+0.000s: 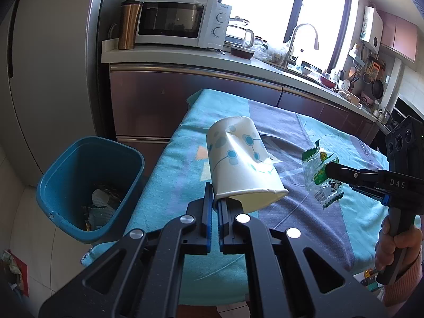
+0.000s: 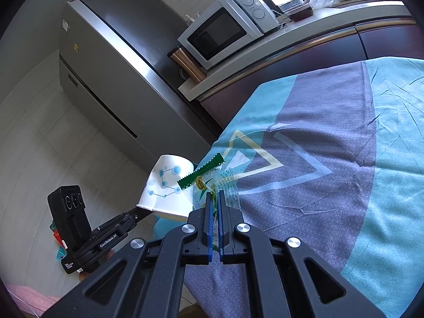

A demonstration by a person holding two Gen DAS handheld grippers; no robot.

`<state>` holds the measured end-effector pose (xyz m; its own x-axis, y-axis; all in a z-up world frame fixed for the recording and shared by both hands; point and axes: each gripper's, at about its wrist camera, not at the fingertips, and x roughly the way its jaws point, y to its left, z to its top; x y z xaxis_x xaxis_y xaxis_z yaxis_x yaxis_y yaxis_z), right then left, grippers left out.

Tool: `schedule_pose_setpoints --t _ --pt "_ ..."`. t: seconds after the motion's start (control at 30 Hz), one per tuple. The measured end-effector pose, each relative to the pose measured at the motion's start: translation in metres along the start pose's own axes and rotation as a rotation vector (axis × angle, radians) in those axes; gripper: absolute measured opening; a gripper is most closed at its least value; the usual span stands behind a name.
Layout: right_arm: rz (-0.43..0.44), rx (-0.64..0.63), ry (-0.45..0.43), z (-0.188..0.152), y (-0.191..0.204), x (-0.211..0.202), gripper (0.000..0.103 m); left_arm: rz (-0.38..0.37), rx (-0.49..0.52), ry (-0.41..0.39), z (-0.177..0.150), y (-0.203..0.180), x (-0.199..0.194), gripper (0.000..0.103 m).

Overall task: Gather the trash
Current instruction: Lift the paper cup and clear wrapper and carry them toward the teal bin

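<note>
My left gripper (image 1: 216, 193) is shut on the rim of a dented white paper cup (image 1: 238, 164) with blue dots, held upside down above the cloth-covered table (image 1: 169, 175). The same paper cup (image 2: 167, 185) shows at the left of the right wrist view, pinched by the left gripper (image 2: 140, 213). My right gripper (image 2: 216, 198) is shut on a clear and green snack wrapper (image 2: 209, 177). In the left wrist view the right gripper (image 1: 328, 171) holds that wrapper (image 1: 318, 175) above the table, to the right of the cup. A blue trash bin (image 1: 87, 185) stands on the floor left of the table, with scraps inside.
A kitchen counter (image 1: 185, 58) with a microwave (image 1: 180, 21), a copper tumbler (image 1: 128, 23) and a glass kettle (image 1: 239, 33) runs behind the table. A grey fridge (image 2: 106, 61) stands at the left. A person's hand (image 1: 397, 243) grips the right tool's handle.
</note>
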<state>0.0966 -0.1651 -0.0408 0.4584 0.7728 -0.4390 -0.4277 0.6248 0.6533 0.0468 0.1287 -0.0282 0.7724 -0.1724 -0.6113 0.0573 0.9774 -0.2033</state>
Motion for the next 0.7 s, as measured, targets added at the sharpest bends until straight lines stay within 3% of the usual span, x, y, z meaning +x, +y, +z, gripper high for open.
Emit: schedule_pose_setpoints --t 0.7 --pt "0.019 -0.018 0.017 0.0031 0.0074 0.0092 0.002 0.016 -0.021 -0.01 -0.0011 0.0108 -0.0067 0.004"
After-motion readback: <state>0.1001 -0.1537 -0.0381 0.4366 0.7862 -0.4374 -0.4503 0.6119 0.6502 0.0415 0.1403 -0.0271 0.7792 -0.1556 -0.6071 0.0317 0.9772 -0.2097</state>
